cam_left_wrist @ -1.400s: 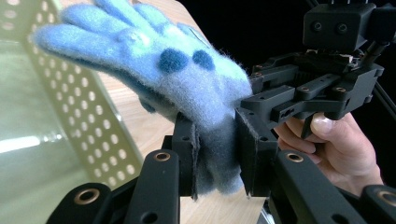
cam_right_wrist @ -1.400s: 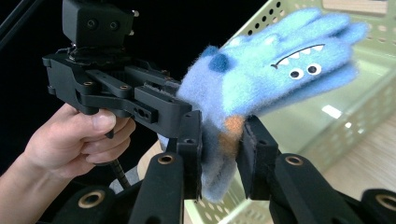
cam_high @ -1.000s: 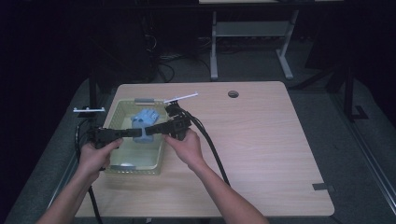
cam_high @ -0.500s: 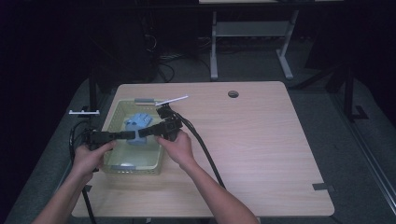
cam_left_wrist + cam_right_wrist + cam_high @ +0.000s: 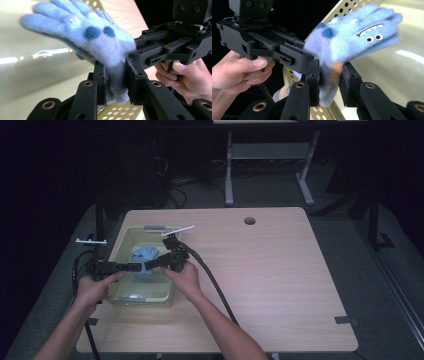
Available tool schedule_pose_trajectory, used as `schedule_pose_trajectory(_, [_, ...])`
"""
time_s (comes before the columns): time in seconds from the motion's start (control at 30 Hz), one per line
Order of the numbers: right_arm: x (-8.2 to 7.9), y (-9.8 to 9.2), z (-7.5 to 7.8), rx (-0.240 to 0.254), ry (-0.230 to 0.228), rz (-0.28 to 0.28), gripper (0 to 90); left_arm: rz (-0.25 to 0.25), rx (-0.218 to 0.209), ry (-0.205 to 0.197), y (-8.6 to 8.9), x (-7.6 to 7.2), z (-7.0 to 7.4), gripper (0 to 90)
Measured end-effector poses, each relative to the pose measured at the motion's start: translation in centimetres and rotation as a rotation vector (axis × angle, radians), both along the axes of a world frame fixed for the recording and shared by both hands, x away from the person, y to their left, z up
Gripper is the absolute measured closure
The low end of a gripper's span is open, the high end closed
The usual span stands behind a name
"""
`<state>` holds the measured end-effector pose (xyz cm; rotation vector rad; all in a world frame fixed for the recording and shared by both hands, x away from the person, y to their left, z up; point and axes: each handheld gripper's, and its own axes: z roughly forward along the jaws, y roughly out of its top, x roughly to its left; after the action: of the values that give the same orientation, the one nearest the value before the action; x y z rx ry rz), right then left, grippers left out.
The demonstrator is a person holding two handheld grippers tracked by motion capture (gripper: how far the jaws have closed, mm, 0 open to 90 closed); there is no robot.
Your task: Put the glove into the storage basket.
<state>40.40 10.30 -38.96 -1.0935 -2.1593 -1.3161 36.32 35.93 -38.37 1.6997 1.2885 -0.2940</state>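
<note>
A fuzzy blue glove [image 5: 145, 256] with a monster face hangs low inside a pale green perforated basket [image 5: 120, 245] at the table's left. Both grippers hold it by the cuff from opposite sides. My left gripper [image 5: 136, 267] comes in from the left; in its own view the left gripper [image 5: 117, 80] is shut on the glove [image 5: 92, 37], fingers pointing away. My right gripper [image 5: 154, 263] comes in from the right; the right gripper [image 5: 331, 80] is shut on the glove [image 5: 352, 37] at an orange patch. Each gripper view shows the other gripper clamped alongside.
A thin white stick [image 5: 177, 231] lies on the wooden table [image 5: 280, 270] by the basket's far right corner. A black cable [image 5: 215, 285] trails from the right gripper across the table. A round hole [image 5: 249, 221] sits near the far edge.
Both hands have moved slightly left and down, carrying the glove lower into the basket. Both grips on the cuff are unchanged.
</note>
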Motion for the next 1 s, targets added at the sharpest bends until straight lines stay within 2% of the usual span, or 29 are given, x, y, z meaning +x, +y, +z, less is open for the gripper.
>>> schedule_pose_trajectory(0.3, [0.5, 0.2, -0.9, -0.011, 0.023, -0.007, 71.3, 0.011, 0.033, 0.025, -0.2, 0.3, -0.4, 72.2])
schedule_pose_trajectory(0.5, [0.5, 0.6, -1.4, -0.039, 0.023, -0.006, 70.8, 0.017, 0.072, 0.043, -0.3, 0.4, -0.6, 72.2])
schedule_pose_trajectory(0.87, [0.7, 0.6, -2.1, -0.051, 0.038, -0.008, 70.2, 0.027, 0.11, 0.071, -0.5, 0.6, -0.9, 72.4])
schedule_pose_trajectory(0.93, [0.7, 0.6, -2.1, -0.059, 0.034, -0.01, 70.3, 0.031, 0.123, 0.073, -0.6, 0.7, -1.0, 72.4])
schedule_pose_trajectory(1.0, [0.7, 0.5, -2.1, -0.079, 0.02, -0.023, 71.6, 0.034, 0.157, 0.069, -0.6, 0.7, -1.1, 72.5])
